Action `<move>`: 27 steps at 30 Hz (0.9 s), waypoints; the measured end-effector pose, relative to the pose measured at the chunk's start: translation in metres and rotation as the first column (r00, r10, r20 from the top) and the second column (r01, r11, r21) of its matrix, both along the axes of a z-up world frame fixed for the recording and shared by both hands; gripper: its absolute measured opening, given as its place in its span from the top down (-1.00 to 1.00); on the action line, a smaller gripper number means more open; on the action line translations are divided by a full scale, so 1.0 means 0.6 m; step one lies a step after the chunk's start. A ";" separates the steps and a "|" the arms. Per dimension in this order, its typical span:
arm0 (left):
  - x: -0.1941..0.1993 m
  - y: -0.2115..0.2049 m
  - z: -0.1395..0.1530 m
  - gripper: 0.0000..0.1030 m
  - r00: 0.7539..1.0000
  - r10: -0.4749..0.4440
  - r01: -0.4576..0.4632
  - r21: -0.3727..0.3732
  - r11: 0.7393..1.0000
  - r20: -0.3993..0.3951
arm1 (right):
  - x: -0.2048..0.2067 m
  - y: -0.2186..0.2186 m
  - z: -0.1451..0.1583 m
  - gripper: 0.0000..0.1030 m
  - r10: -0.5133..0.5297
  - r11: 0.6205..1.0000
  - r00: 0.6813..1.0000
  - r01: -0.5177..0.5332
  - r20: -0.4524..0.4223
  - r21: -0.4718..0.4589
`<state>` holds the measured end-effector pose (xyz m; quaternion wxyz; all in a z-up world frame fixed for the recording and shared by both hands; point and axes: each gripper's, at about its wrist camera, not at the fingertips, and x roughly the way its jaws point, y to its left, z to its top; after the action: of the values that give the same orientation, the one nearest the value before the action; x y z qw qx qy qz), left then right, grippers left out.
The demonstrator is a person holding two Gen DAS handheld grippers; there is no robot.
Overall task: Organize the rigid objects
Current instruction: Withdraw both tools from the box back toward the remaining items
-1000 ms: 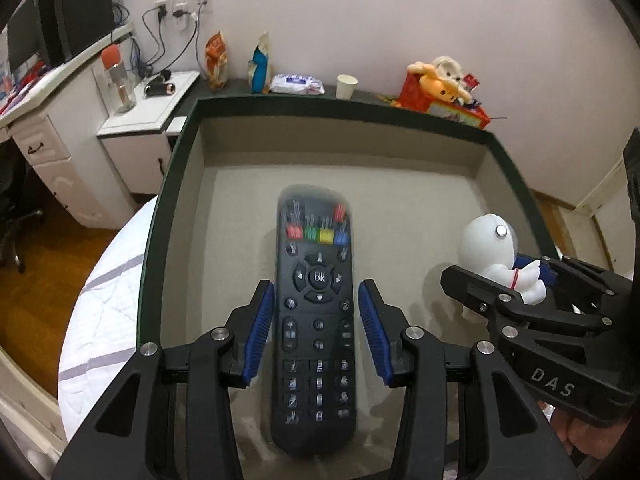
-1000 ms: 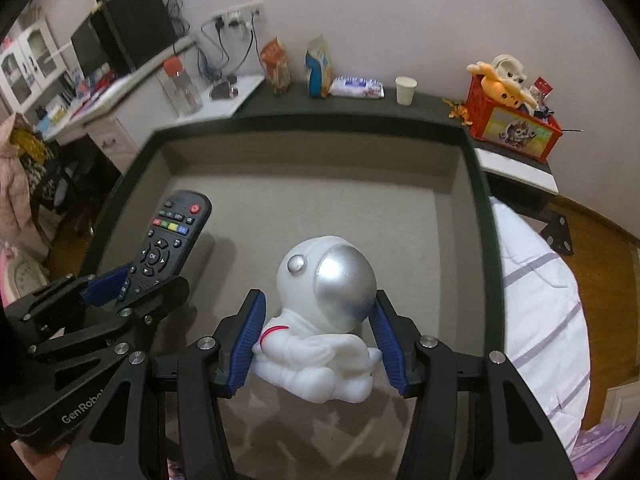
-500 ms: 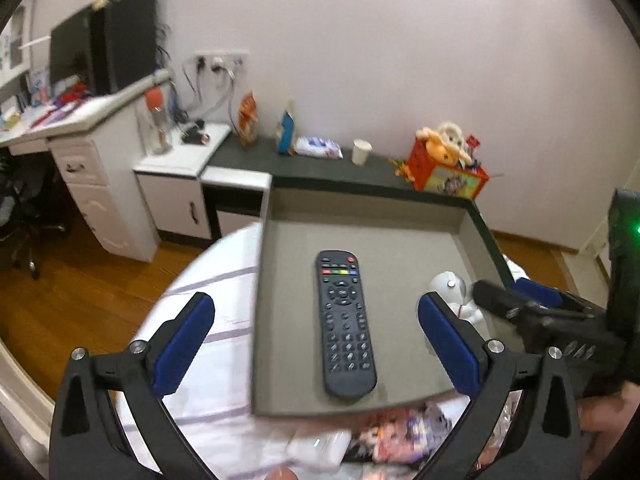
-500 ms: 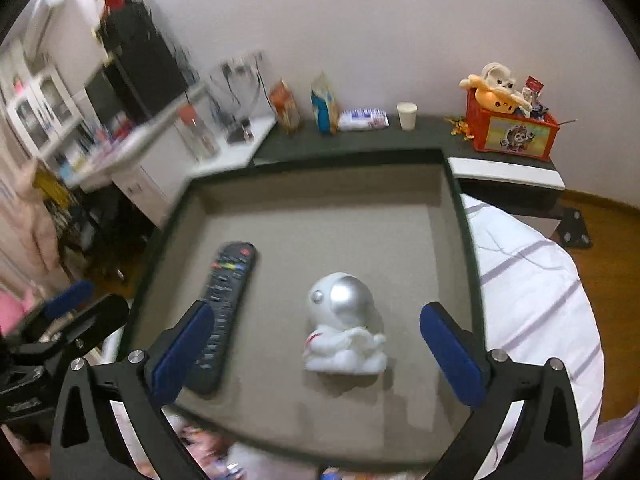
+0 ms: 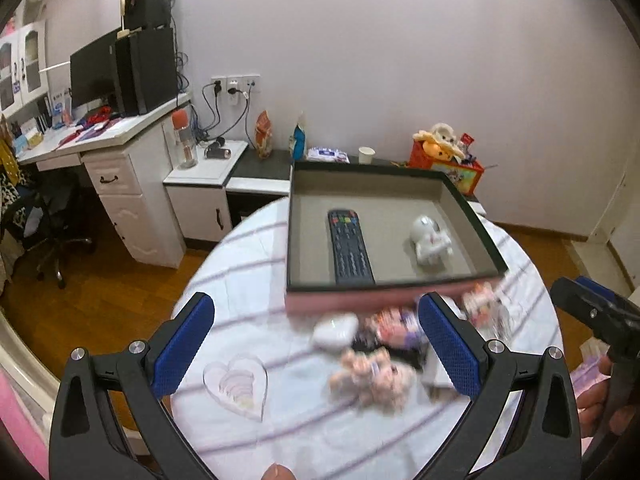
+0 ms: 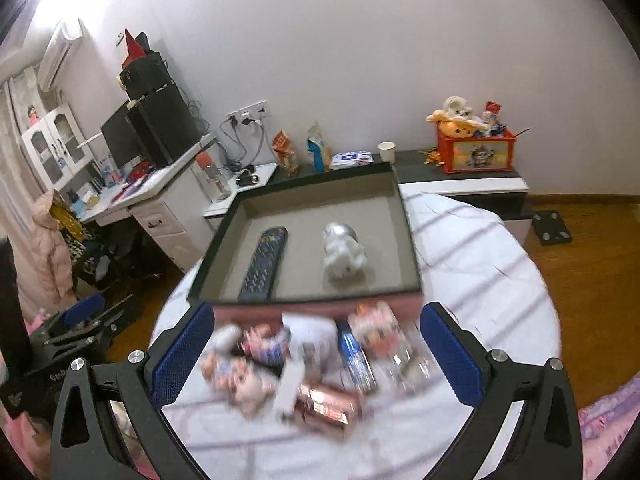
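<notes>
Both jaws wide, empty: left hand-held gripper [image 5: 316, 346], right hand-held gripper [image 6: 316, 350]. Black remote control [image 5: 350, 247] and white astronaut figurine [image 5: 430, 238] lie apart in dark-rimmed shallow box [image 5: 294, 216].

Plain pale wall [image 5: 400, 60], wood floor [image 5: 92, 300] – white desk [image 5: 132, 184] left, dark monitor [image 5: 96, 68] – low cabinet [image 6: 464, 184]
</notes>
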<state>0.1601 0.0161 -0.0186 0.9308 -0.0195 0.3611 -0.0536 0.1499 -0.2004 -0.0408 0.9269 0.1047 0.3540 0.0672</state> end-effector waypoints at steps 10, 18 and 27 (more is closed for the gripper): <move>-0.129 -0.002 -0.035 -1.00 1.000 -0.019 0.019 -0.015 1.000 -0.011 | -0.136 -0.002 -0.042 -1.00 -0.048 0.997 0.999 0.047 -0.014 -0.055; -0.197 0.004 -0.073 -1.00 0.998 -0.030 0.027 -0.044 0.999 -0.060 | -0.179 0.007 -0.077 -1.00 -0.030 0.997 0.997 0.025 -0.070 -0.069; -0.218 0.004 -0.047 -1.00 0.999 -0.033 0.032 -0.046 0.998 -0.011 | -0.203 0.027 -0.055 -1.00 -0.013 0.996 1.000 0.011 -0.027 -0.094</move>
<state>0.0291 0.0185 -0.0468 0.9269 -0.0355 0.3656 -0.0770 0.0280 -0.1839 -0.0738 0.9262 0.0643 0.3690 0.0436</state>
